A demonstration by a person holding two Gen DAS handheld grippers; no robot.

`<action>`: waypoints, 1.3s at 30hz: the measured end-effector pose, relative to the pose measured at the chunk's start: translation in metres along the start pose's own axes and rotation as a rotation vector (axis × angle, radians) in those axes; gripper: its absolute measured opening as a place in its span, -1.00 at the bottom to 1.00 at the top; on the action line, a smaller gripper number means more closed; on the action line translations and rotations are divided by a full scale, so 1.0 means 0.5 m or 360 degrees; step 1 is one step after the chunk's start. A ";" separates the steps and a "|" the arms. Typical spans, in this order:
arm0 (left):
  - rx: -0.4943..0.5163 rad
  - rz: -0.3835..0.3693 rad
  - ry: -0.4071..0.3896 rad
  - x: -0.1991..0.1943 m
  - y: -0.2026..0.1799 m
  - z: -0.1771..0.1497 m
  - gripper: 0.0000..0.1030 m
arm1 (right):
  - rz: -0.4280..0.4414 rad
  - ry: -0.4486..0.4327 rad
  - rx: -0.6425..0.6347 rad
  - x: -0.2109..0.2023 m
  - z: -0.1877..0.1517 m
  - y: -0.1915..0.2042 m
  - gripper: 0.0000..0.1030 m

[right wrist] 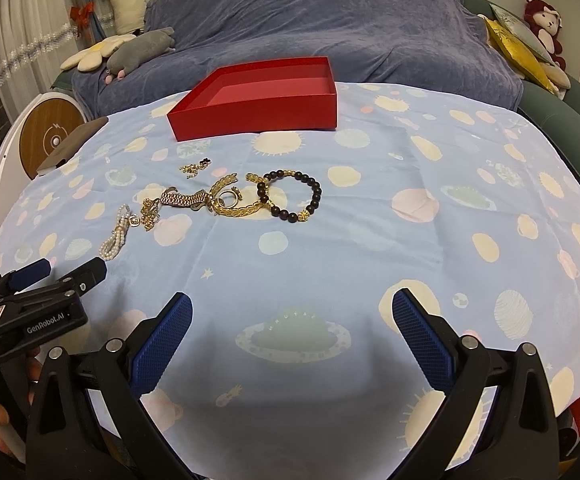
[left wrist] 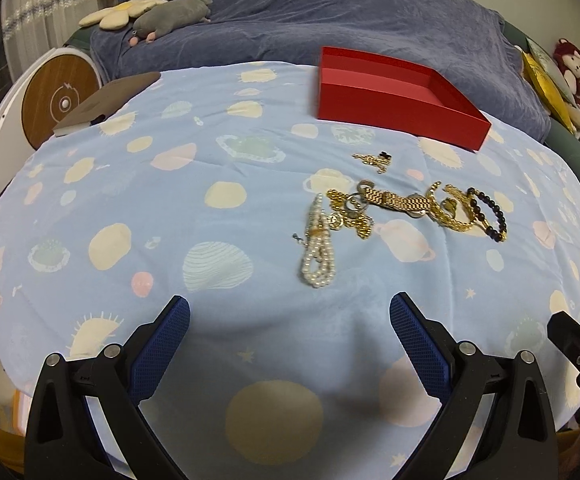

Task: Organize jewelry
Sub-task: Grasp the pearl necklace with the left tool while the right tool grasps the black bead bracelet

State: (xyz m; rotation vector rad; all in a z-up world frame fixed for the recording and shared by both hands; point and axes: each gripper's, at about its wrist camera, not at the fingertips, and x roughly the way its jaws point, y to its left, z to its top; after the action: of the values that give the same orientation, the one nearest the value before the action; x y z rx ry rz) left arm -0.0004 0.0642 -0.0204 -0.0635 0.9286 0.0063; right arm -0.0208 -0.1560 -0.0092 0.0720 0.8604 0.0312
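Observation:
An empty red box (left wrist: 402,98) (right wrist: 257,100) stands at the far side of the light blue patterned cloth (left wrist: 169,184) (right wrist: 410,200). In front of it lies a jewelry pile: a pearl bracelet (left wrist: 317,256) (right wrist: 115,238), a gold link band (left wrist: 398,201) (right wrist: 181,199), a gold bangle (left wrist: 456,214) (right wrist: 235,200), a dark bead bracelet (left wrist: 490,212) (right wrist: 290,196) and a small gold chain with a black charm (left wrist: 376,158) (right wrist: 195,167). My left gripper (left wrist: 290,312) (right wrist: 71,270) is open and empty, short of the pearls. My right gripper (right wrist: 292,308) is open and empty.
A dark notebook (left wrist: 107,102) (right wrist: 71,146) lies at the cloth's left edge beside a round wooden disc (left wrist: 59,96). Behind is a sofa under a blue blanket (right wrist: 310,20) with plush toys (right wrist: 137,50) and cushions (right wrist: 518,46).

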 end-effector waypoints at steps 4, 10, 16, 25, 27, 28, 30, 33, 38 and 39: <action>-0.0048 -0.0050 0.0038 0.021 0.023 0.005 0.90 | 0.0025 0.0023 0.0007 0.011 -0.001 0.002 0.90; 0.0010 -0.0042 0.0001 0.045 -0.003 0.030 0.89 | 0.0030 0.0054 0.0003 0.036 0.001 0.007 0.90; 0.0070 -0.0031 0.0032 0.085 -0.027 0.044 0.32 | 0.0034 0.0078 0.0017 0.056 0.004 0.001 0.90; 0.0117 -0.0118 0.0029 0.084 -0.042 0.060 -0.71 | 0.0048 0.0072 0.0047 0.066 0.025 -0.009 0.90; 0.0117 -0.0119 0.0019 0.077 -0.042 0.062 -0.71 | 0.0046 0.0066 0.0051 0.067 0.029 -0.011 0.90; 0.0118 -0.0123 0.0007 0.071 -0.042 0.064 -0.72 | 0.0043 0.0059 0.0051 0.068 0.032 -0.012 0.90; 0.0126 -0.0133 -0.0016 0.052 -0.045 0.074 -0.72 | 0.0024 0.0054 0.0046 0.076 0.042 -0.015 0.90; 0.0181 -0.0157 -0.0051 0.019 -0.057 0.105 -0.72 | 0.0009 0.0073 0.0057 0.095 0.068 -0.025 0.90; 0.0259 -0.0200 -0.0106 -0.014 -0.078 0.176 -0.71 | 0.0044 0.0114 0.0041 0.138 0.117 -0.028 0.70; 0.0278 -0.0195 -0.0113 -0.011 -0.082 0.186 -0.71 | 0.0012 0.0123 0.0010 0.151 0.123 -0.025 0.67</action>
State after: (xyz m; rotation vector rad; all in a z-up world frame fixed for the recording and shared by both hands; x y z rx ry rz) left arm 0.0718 0.0286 0.0417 0.0414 0.8497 -0.1849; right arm 0.0752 -0.1675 -0.0271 0.0801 0.9374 0.0388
